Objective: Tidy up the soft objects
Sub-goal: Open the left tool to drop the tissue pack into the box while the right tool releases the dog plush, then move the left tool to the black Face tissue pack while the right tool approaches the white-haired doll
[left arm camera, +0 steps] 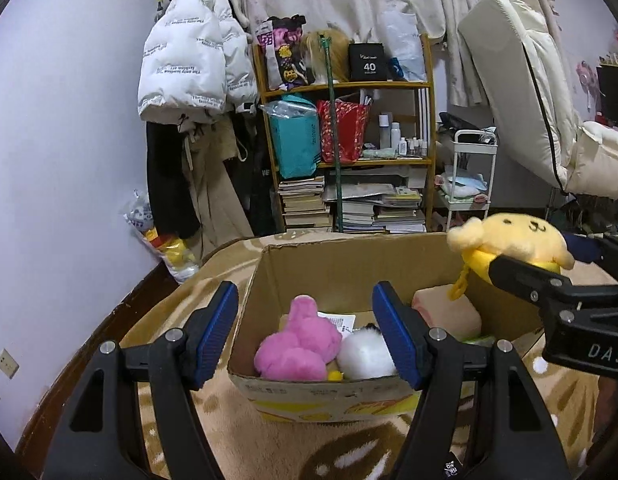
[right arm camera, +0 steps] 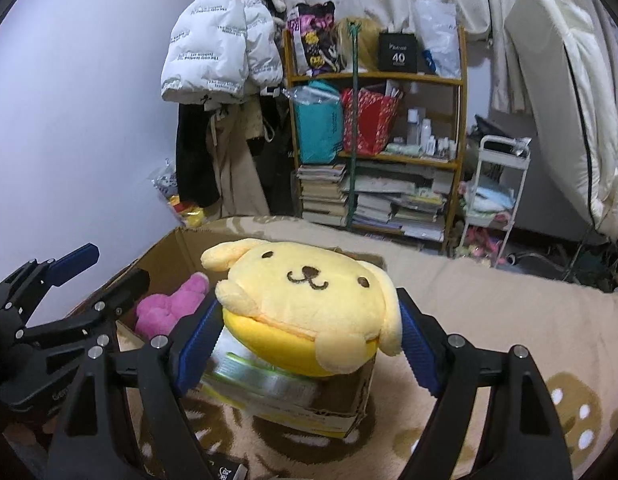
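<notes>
Left gripper: spread, empty, above open brown cardboard box. Inside already: fluffy pink plush, white fuzzy plush. Right gripper: pinching round yellow dog-faced plush over box, not yet released.

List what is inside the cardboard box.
In the cardboard box: a pink plush, a white fluffy toy, a peach cushion and a paper slip. The toys and the near wall hide most of the box floor.
</notes>
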The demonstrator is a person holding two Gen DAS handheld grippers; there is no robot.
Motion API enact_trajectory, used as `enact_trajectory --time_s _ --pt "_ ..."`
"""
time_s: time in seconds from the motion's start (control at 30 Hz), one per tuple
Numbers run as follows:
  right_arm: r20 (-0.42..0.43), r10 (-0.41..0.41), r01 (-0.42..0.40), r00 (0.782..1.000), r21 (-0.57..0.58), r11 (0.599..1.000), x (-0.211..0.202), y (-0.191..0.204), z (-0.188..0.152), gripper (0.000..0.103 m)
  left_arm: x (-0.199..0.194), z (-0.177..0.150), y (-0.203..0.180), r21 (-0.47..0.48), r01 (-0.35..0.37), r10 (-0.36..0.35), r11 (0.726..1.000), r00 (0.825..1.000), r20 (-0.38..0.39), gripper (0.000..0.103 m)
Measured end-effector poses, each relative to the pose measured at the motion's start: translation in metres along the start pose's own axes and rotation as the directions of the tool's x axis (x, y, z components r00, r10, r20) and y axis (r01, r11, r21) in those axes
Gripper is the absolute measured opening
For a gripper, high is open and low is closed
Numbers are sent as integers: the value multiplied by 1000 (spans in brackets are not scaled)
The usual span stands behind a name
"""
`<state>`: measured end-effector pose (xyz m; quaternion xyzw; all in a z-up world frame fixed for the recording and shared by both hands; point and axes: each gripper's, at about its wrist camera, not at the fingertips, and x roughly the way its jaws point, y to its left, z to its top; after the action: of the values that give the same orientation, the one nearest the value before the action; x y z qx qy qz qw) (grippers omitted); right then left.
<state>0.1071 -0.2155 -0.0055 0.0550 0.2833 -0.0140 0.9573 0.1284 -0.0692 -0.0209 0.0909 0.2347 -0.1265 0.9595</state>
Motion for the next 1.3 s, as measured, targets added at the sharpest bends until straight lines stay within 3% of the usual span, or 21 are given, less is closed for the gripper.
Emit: enact_trajectory --time_s 0.1,0.33,0.4,0.6,0.83,1.3 --pt "-20 41 -40 999 29 999 3 -5 -3 89 2 -1 3 -5 -15 15 1000 1000 -13 70" --pt "-38 29 -28 999 12 1000 2 -3 -6 93 5 -5 9 -21 -33 32 999 998 -53 80" --pt "-37 24 -24 999 1 1000 1 -1 -6 94 1 -5 8 -17 -48 47 999 998 -48 90" --pt "-26 10 -11 1000 -30 999 -8 6 -6 100 -12 -6 7 -7 -56 56 998 998 -23 100" --pt "-14 -3 3 1000 -44 999 -23 11 -9 103 -28 -8 7 8 -89 89 996 996 -5 100" --pt "-11 -14 14 1000 -23 1000 -63 15 -19 103 -72 -6 17 -20 -99 98 995 994 -49 100"
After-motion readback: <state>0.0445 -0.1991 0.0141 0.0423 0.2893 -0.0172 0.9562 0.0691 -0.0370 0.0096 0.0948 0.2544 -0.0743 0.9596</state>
